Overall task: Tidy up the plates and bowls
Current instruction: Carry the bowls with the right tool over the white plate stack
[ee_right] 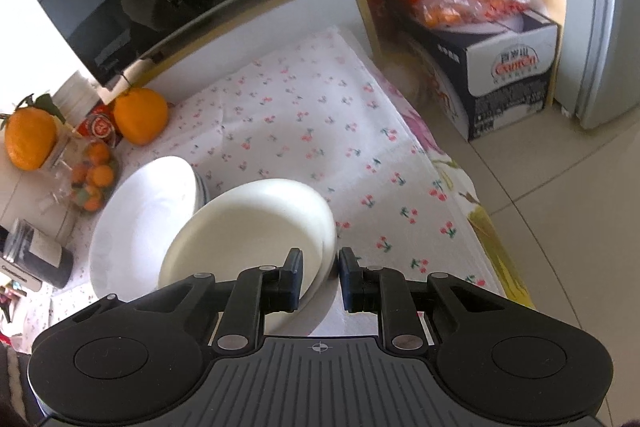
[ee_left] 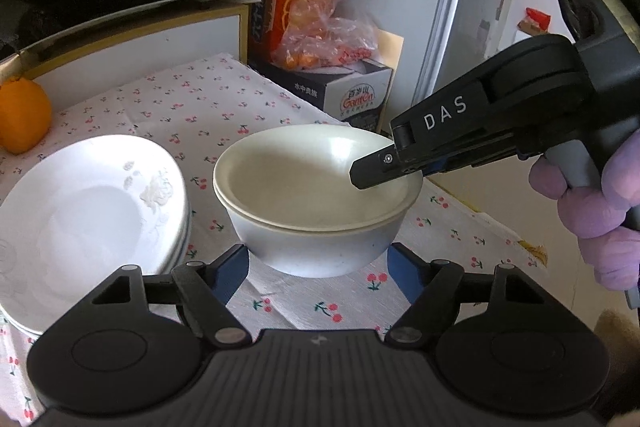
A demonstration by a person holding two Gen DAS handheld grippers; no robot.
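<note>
- Left tongs (ee_left: 318, 269) stand released, straddling the lower of two nested cream ceramic bowls (ee_left: 316, 223).
- Right tongs (ee_right: 320, 277) are clenched on the upper bowl's rim.
- Stacked white plates (ee_left: 88, 211) sit just beside the bowls on the cherry-print table (ee_left: 192, 115).
- Stacking looks nearly finished.

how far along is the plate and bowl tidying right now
Done: white plates sit stacked on the cloth, and two bowls are nested beside them. In hand: the right tongs pinch the inner bowl's rim; the left tongs stand open around the base. Left: not clear.
</note>
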